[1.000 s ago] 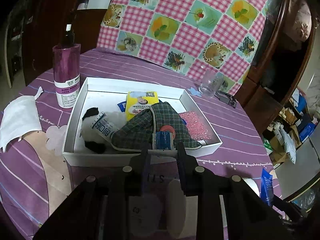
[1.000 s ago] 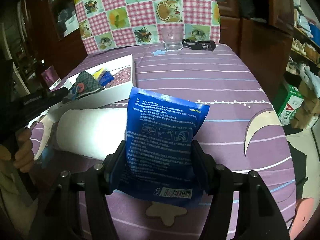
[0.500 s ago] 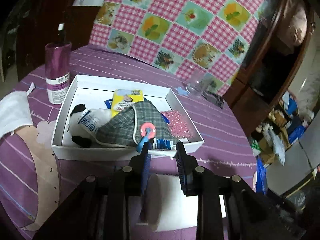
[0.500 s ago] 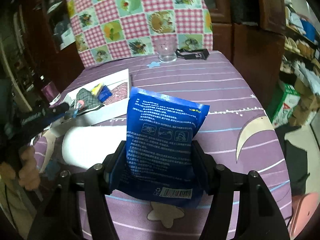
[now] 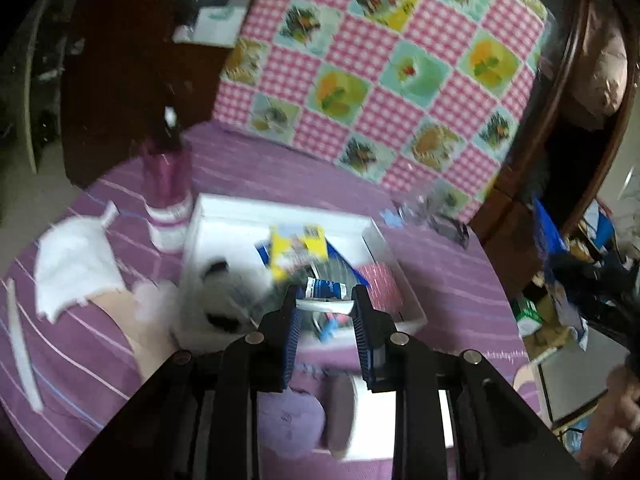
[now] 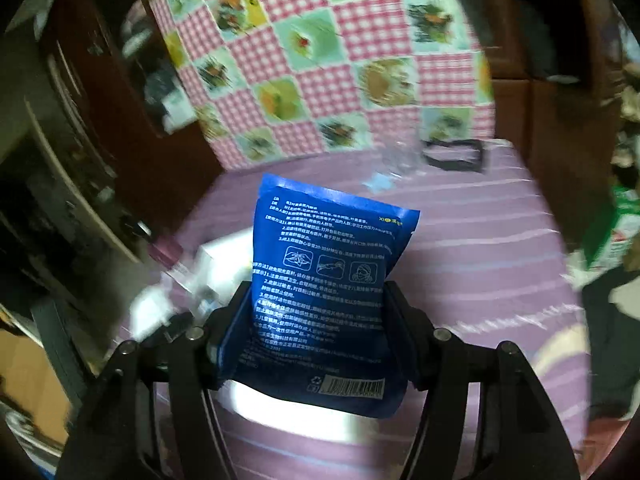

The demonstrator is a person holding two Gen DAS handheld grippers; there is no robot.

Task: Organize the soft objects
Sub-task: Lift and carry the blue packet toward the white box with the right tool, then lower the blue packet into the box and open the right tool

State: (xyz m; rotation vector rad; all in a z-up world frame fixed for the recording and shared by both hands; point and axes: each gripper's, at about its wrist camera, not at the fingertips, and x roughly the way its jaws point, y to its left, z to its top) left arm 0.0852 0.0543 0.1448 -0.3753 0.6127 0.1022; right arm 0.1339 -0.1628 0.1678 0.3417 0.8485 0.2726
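Blue pouch (image 6: 332, 280) clamped upright in right gripper (image 6: 320, 304), frame centre.
Left gripper (image 5: 325, 312) part open, empty; white box (image 5: 240, 208) beyond, mid-frame.

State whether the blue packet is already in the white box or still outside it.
Outside. The blue packet stands clamped between the right gripper fingers above the purple tablecloth, apart from the white box.

1. Box (image 5: 376, 236) on table (image 5: 452, 280), ahead of left gripper (image 5: 325, 312).
2. In box: plush toy (image 5: 224, 292) at left, booklet (image 5: 296, 244) behind centre, small packet (image 5: 326, 289) near front between the fingers.
3. Bottle (image 5: 167, 184) upright, just left of box.
4. Cloth (image 5: 74, 264) on table, left of bottle.
5. Pouch (image 6: 324, 300) between right gripper (image 6: 320, 320) fingers, above table.
6. Glass (image 6: 394, 160) and clip (image 6: 454, 154) at table's far edge.
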